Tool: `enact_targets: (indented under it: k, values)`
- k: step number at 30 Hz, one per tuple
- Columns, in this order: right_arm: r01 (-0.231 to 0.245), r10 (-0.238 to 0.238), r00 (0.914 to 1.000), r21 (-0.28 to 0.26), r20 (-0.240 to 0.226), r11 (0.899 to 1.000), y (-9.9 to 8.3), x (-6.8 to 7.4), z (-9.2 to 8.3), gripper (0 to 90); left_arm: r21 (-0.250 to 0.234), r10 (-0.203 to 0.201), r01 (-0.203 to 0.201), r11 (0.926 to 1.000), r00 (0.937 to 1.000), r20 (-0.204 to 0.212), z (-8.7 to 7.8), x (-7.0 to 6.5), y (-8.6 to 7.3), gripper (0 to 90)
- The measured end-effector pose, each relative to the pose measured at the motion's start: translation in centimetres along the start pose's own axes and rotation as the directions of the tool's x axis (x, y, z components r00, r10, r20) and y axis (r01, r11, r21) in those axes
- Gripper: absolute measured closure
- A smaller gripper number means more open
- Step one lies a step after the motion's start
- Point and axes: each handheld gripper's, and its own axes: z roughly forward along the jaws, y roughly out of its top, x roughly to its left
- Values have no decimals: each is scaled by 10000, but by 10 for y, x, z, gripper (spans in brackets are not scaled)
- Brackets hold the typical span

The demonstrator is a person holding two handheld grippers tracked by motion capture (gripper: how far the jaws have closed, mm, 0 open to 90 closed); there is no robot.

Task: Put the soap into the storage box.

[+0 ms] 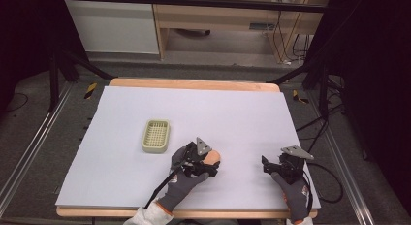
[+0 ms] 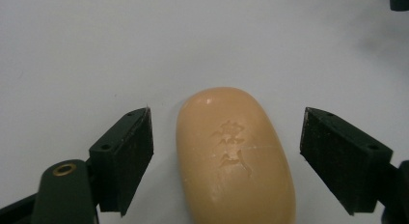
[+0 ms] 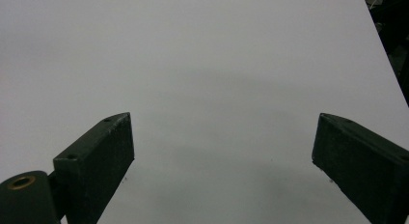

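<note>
Smooth waxy soap bar (image 2: 235,156) with stamped lettering, matt white sheet (image 1: 194,118) on wooden table (image 1: 194,84), ribbed plastic soap dish (image 1: 156,136), knitted gloves.

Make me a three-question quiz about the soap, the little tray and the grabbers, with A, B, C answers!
1. Where is the soap?
A. in the tray
B. between the left gripper's jaws, on the table
C. beside the right gripper

2. What colour is the tray?
A. pale green
B. red
C. black

3. How is the left gripper?
A. shut on the soap
B. shut on nothing
C. open

Answers:
1 B: the soap lies on the table between the jaws.
2 A: the high view shows a pale green slatted tray.
3 C: gaps show between both pads and the soap.
</note>
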Motion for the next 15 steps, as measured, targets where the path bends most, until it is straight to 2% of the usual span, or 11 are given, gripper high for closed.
enact_targets:
  k: [7, 15]
  values:
    - [-17, 17, 10000, 13, -10, 10000, 0, 1, 1, 78, 188, -99, 103, 9998, 9998, -185, 6, 2, -2, 181]
    - [-34, 34, 10000, 66, -10, 10000, 0, 1, 1, 79, 432, -93, 97, 9990, 9999, -95, 13, -2, -6, 195]
